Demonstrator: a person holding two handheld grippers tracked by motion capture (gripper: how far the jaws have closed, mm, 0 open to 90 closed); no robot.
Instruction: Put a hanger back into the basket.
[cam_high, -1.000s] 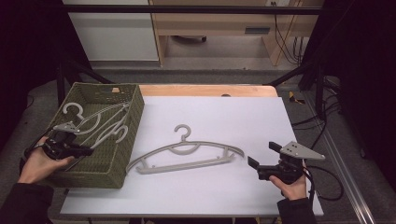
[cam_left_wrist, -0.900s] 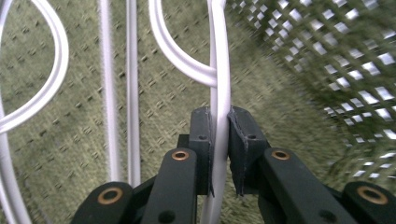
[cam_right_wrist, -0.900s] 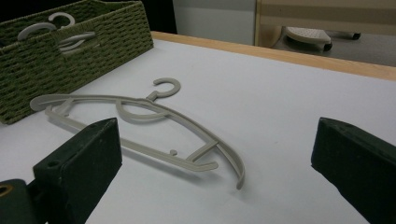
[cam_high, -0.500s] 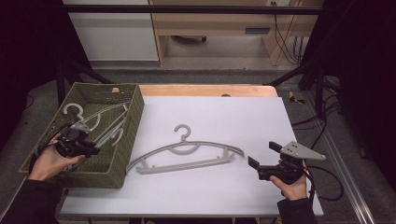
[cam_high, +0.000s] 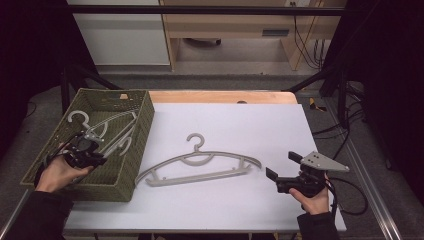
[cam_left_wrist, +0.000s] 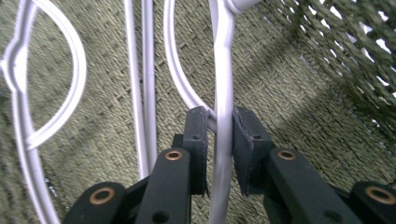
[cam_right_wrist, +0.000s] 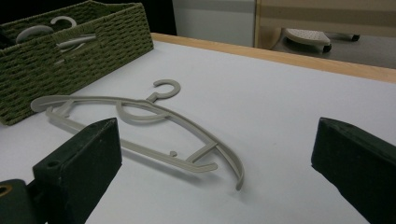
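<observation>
A grey hanger (cam_high: 200, 167) lies flat in the middle of the white table (cam_high: 240, 125), hook pointing away from me. Several white hangers (cam_high: 107, 125) lie in the green woven basket (cam_high: 145, 117) at the left. My left gripper (cam_high: 95, 144) is down inside the basket. In the left gripper view its jaws stand narrowly on either side of one white hanger's bar (cam_left_wrist: 223, 70), shut on it (cam_left_wrist: 220, 135). My right gripper (cam_high: 283, 165) rests near the front right of the table, wide open (cam_right_wrist: 215, 140) and empty, facing the grey hanger (cam_right_wrist: 140, 109).
The basket (cam_right_wrist: 70, 65) takes up the table's left edge, with its wall close on the left gripper's right side (cam_left_wrist: 345, 60). A wooden strip (cam_high: 220, 96) runs along the table's far edge. Cables trail off at the right (cam_high: 350, 192).
My left hand has moved forward and to the right inside the basket, bringing its gripper onto the white hangers. The right gripper and the grey hanger have stayed still.
</observation>
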